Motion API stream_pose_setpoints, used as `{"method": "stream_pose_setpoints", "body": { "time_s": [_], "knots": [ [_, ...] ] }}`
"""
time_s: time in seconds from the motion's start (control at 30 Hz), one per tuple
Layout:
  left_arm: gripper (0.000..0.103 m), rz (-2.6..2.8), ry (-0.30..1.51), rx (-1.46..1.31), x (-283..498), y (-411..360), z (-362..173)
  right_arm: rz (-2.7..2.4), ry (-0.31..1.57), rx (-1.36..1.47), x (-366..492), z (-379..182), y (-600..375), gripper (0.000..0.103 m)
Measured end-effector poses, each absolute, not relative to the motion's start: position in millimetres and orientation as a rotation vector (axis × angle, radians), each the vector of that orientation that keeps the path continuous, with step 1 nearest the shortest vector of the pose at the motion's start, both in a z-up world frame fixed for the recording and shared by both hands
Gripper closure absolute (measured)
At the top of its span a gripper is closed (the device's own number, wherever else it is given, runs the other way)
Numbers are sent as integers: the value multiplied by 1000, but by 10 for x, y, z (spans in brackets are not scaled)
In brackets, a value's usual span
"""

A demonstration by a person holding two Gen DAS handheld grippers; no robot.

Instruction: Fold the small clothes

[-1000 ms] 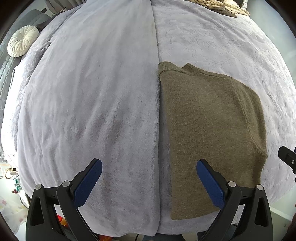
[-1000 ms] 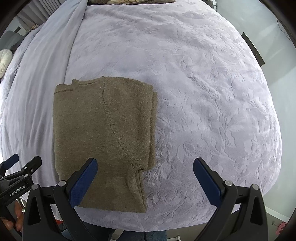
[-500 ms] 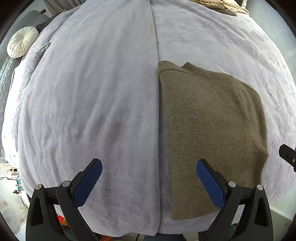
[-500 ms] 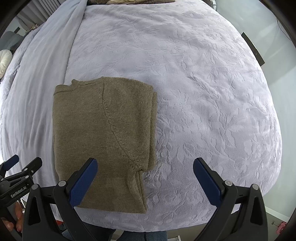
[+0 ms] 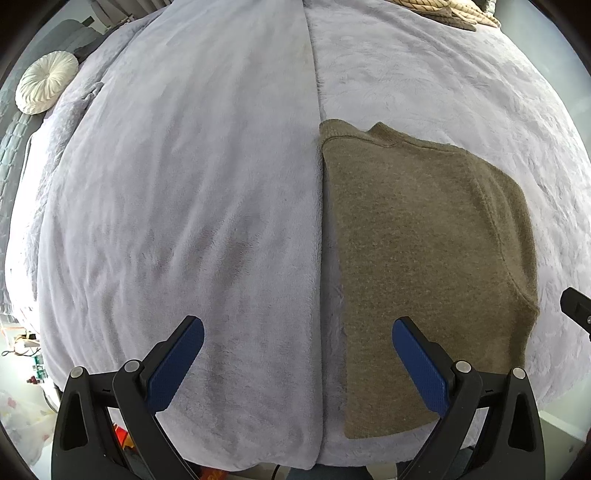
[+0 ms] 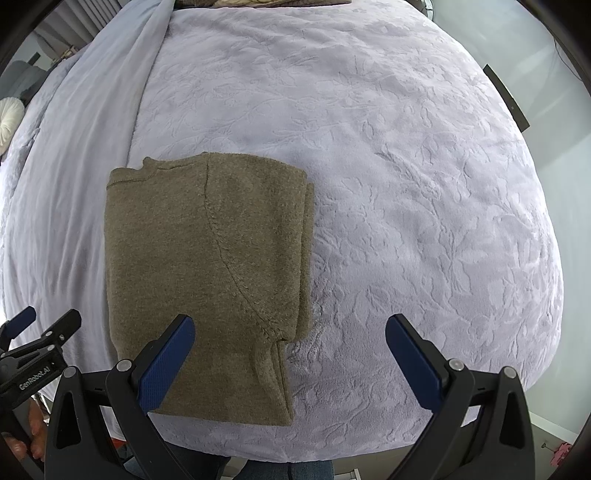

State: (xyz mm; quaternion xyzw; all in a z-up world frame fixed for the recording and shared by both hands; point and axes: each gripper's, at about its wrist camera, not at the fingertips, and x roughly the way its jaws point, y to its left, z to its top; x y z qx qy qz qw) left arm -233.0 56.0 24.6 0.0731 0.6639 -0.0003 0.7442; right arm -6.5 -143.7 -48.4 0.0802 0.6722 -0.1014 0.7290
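Left wrist view, left to right: round white cushion (image 5: 47, 88) at far left edge, off the bed. Smooth lilac blanket (image 5: 177, 206) covers the left half of the bed; its straight edge runs down the middle. Right of that edge, an embossed floral cover (image 5: 461, 92) takes the right half. Olive-brown sweater (image 5: 424, 266) lies flat on the cover, folded into a tall rectangle, its left side just beside the blanket edge, neckline at the far end, hem near the bed's front edge. Beige knit pile (image 5: 447, 11) at the far top right of the bed, well apart from the sweater. Left gripper (image 5: 297, 360) hovers over the bed's front edge, fingers (image 5: 177, 365) wide apart, holding nothing; the left finger is over the blanket, the right finger over the sweater's lower part. Part of the other gripper shows at the right edge.

Right wrist view, left to right: left gripper (image 6: 27, 354) at lower left with a hand (image 6: 35, 432) gripping it. Blanket (image 6: 74, 166) on the left, sweater (image 6: 207, 280) left of centre with a curved sleeve seam and stacked folded layers on its right side. Cover (image 6: 424, 221) fills the rest. Right gripper (image 6: 290, 350) hangs above the bed's near edge, fingers (image 6: 415, 363) spread wide, empty; the left finger overlaps the sweater's lower part, the right finger is over bare cover. Contact with cloth: cannot tell.
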Motion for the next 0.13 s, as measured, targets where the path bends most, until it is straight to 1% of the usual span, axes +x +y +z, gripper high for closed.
{"method": "stream_pose_setpoints", "body": {
  "time_s": [0.13],
  "knots": [
    [1,-9,1429,143,-2336,573,279,-227,1484,180,-63,-502,-1433,0]
  ]
}}
